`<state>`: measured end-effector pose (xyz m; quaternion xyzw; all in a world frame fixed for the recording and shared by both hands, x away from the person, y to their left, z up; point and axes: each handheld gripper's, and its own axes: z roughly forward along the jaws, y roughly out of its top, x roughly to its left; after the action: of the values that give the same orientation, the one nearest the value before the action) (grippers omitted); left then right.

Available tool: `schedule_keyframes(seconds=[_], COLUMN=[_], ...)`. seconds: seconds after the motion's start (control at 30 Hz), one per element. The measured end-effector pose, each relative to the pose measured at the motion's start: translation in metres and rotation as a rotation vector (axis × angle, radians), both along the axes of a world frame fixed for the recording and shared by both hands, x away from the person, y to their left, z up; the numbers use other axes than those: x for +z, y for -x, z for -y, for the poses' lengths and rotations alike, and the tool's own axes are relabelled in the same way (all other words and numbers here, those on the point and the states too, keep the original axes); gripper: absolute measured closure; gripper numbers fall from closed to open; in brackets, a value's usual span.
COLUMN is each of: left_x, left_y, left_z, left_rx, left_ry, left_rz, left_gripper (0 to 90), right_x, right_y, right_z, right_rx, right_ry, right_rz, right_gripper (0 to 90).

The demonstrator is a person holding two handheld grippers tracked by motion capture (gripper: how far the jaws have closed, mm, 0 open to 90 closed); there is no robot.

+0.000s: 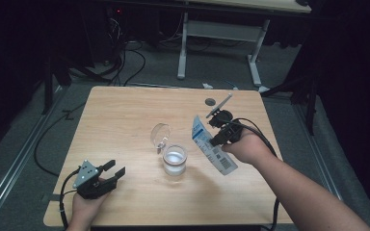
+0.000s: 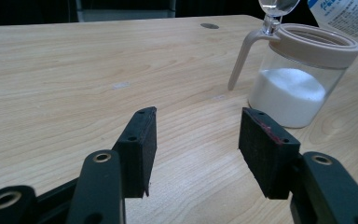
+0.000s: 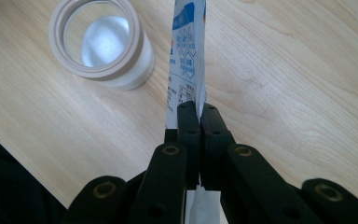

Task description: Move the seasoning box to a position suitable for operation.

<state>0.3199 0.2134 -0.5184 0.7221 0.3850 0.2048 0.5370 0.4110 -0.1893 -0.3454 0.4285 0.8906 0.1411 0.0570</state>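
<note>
right gripper [image 1: 220, 136] over the right half of the desk [image 1: 125, 110], jaws clamped flat on a white and blue packet [image 1: 211, 144], held in the air and tilted, just right of the jar. clear jar [image 1: 175, 160] near the desk's middle, holding white powder, beige rim, lid [image 1: 160, 135] flipped up behind it. left gripper [image 1: 112, 171] low at the near left corner, jaws apart on nothing, pointing at the jar, well apart from it.

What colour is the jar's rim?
The rim of the jar is beige; clearest in the left gripper view.
</note>
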Motion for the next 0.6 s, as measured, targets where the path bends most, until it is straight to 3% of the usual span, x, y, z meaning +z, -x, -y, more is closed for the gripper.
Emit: schedule_keyframes(seconds=[0.6], left_x=[0.000], left_y=[0.002], left_z=[0.001], left_rx=[-0.012], left_ry=[0.027], left_rz=[-0.002], left_gripper=[47.0], right_x=[-0.026], right_y=[-0.015], right_z=[0.039], right_rx=[-0.102], right_ry=[0.029], right_rz=[-0.038], right_gripper=[88.6])
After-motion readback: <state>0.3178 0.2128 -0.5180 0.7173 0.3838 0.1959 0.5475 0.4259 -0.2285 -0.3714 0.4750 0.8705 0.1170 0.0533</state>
